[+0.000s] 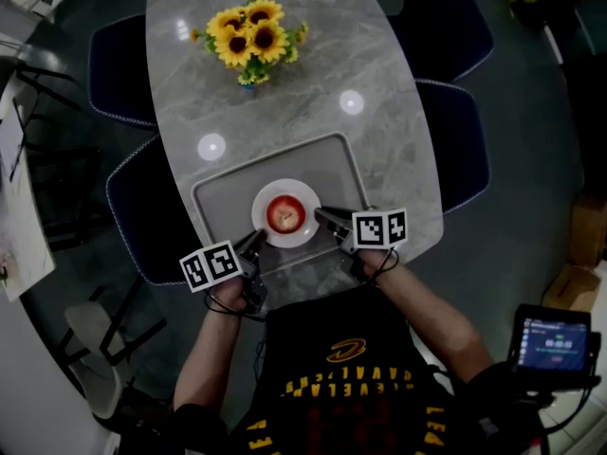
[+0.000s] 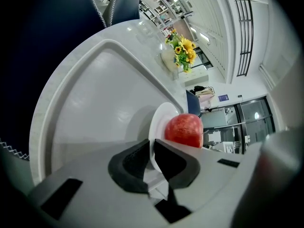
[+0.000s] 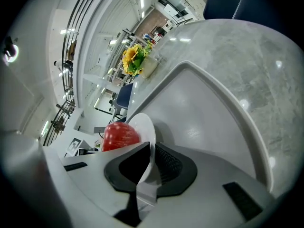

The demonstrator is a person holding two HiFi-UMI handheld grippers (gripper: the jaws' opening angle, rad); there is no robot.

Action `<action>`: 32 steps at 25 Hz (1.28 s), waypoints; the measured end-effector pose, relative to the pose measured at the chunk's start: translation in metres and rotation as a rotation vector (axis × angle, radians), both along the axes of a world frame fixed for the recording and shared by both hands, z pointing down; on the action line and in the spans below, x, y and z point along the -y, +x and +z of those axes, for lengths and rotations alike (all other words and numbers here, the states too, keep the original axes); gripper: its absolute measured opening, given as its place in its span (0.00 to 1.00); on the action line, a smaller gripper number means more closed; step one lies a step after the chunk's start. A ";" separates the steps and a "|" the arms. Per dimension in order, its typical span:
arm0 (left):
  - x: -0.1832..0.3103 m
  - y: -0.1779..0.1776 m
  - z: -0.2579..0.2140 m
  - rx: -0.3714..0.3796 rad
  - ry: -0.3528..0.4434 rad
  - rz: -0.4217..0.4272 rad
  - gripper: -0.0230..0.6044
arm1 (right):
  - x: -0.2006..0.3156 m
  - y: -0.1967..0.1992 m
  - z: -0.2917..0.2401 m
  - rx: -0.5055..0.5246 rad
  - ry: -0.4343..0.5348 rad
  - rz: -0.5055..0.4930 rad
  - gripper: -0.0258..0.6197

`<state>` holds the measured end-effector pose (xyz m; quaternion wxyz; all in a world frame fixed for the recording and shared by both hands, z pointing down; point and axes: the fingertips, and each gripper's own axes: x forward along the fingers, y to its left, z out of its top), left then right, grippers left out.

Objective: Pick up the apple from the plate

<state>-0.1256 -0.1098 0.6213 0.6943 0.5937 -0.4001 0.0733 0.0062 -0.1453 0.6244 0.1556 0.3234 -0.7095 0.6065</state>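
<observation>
- Looking steeply down on a grey marble table [image 1: 379,150], with a grey tray [image 1: 220,195] lying at its near end.
- Showing a white plate [image 1: 262,200] in the near half of the tray, with the red apple [image 1: 285,214] sitting in the middle of the plate, touched by neither gripper.
- Pinching the plate's left rim with the left gripper [image 1: 256,243]: in the left gripper view, closing dark fingers [image 2: 129,164] on the thin white edge, one to each side of it, with the apple just beyond.
- Pinching the opposite, right rim with the right gripper [image 1: 323,219]: in the right gripper view, clamping ribbed fingers [image 3: 167,165] on the plate's edge in the same way, with the apple bulging past the rim at the left.
- Not telling, from any view, a plate resting on the tray from a plate lifted just off it.
- Carrying a marker cube [image 1: 210,265] on the left gripper and another on the right, both nearer the person than the plate.
- Reaching in from the bottom edge with two bare forearms [image 1: 432,316], over a black shirt with yellow lettering.
- Standing at the far end of the table, well apart from the tray: a bunch of sunflowers [image 1: 249,34].
- Flanking the table on both sides: dark blue chairs [image 1: 121,69].
- Glowing at the lower right, off the table: a small screen [image 1: 556,341].
</observation>
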 end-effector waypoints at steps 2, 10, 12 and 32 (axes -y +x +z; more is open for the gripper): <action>-0.001 0.004 -0.004 -0.003 0.006 0.008 0.09 | 0.000 0.003 -0.004 0.004 0.012 0.008 0.11; -0.009 0.023 -0.027 0.001 0.035 0.029 0.09 | -0.007 0.022 -0.026 0.010 0.038 0.008 0.11; -0.011 0.029 -0.032 0.005 0.042 0.032 0.09 | -0.008 0.027 -0.030 0.009 0.049 -0.006 0.11; -0.018 0.129 -0.072 0.012 0.091 -0.030 0.09 | -0.003 0.122 -0.072 0.048 0.109 -0.107 0.11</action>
